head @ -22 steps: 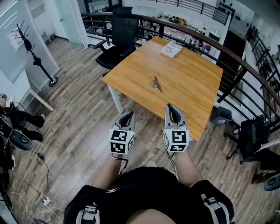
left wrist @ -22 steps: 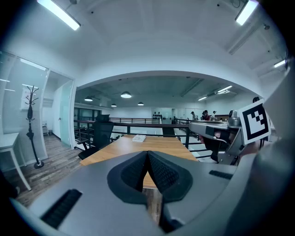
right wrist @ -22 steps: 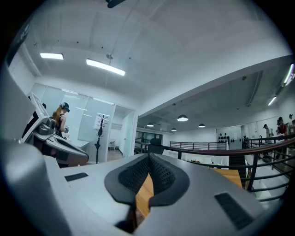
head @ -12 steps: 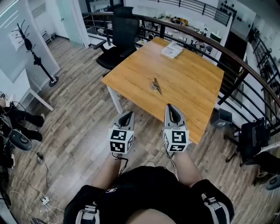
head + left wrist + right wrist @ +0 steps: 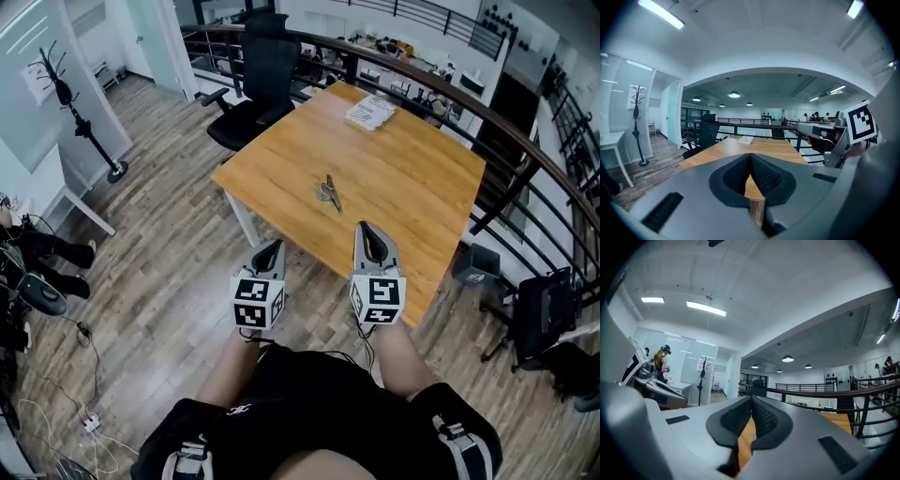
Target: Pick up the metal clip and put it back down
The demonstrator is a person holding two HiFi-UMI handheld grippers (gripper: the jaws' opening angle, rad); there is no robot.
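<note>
A small metal clip (image 5: 328, 191) lies on the wooden table (image 5: 412, 169), near its middle. In the head view both grippers hang side by side in front of my body, short of the table's near edge. My left gripper (image 5: 272, 247) is shut with nothing in it. My right gripper (image 5: 367, 231) is also shut and empty, its tip just over the table's near edge. In the left gripper view the pads (image 5: 761, 176) meet at the tip, the table (image 5: 740, 147) beyond. In the right gripper view the pads (image 5: 764, 416) touch. The clip does not show in either gripper view.
A stack of papers (image 5: 368, 112) lies at the table's far side. A black office chair (image 5: 251, 94) stands at the far left corner. A dark railing (image 5: 525, 159) runs behind and right of the table. A coat stand (image 5: 80, 122) is at the left. Cables (image 5: 56, 412) lie on the floor.
The view has shifted slightly, so the table and clip sit a little lower and nearer. Both grippers stay shut, side by side, in about the same place.
</note>
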